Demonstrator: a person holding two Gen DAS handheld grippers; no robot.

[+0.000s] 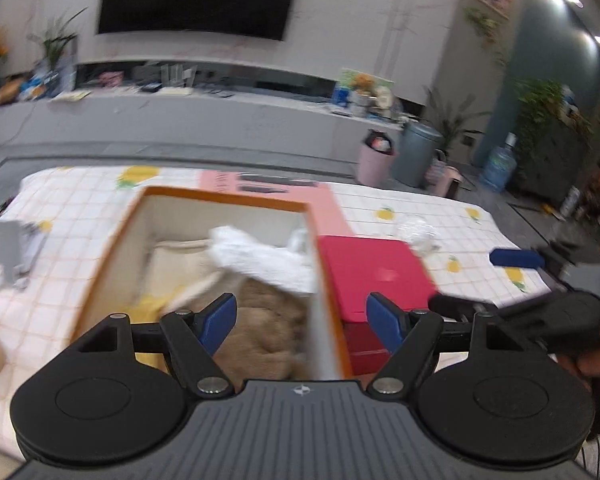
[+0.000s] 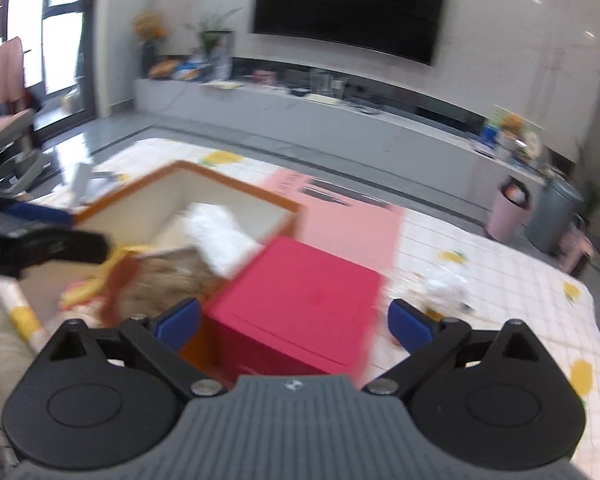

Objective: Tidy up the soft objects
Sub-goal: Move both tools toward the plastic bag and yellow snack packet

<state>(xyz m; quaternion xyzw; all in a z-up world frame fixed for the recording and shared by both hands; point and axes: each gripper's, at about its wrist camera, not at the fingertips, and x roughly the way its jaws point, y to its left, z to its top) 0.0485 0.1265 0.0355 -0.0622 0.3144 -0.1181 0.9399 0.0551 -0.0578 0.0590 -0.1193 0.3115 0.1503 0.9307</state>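
An orange-rimmed open box (image 1: 112,240) (image 2: 236,190) stands on the checked cloth. Inside it lie a white fluffy cloth (image 1: 260,258) (image 2: 220,236), a brown plush piece (image 1: 268,320) (image 2: 172,280), a beige fabric (image 1: 180,260) and something yellow (image 1: 152,308) (image 2: 120,258). A closed red box (image 1: 372,272) (image 2: 300,312) sits right beside it. My left gripper (image 1: 302,316) hangs open over the orange box's near right wall, holding nothing. My right gripper (image 2: 294,322) stands wide open above the red box, empty. The right gripper's blue finger (image 1: 516,258) shows at the right edge of the left wrist view.
The table cloth (image 2: 480,248) is white with yellow fruit prints. A pink flat box (image 1: 268,188) (image 2: 340,208) lies behind the orange one. Crumpled clear plastic (image 1: 416,232) (image 2: 440,288) lies right of the red box. A grey object (image 1: 10,252) rests at the left. Bins (image 1: 416,156) stand beyond the table.
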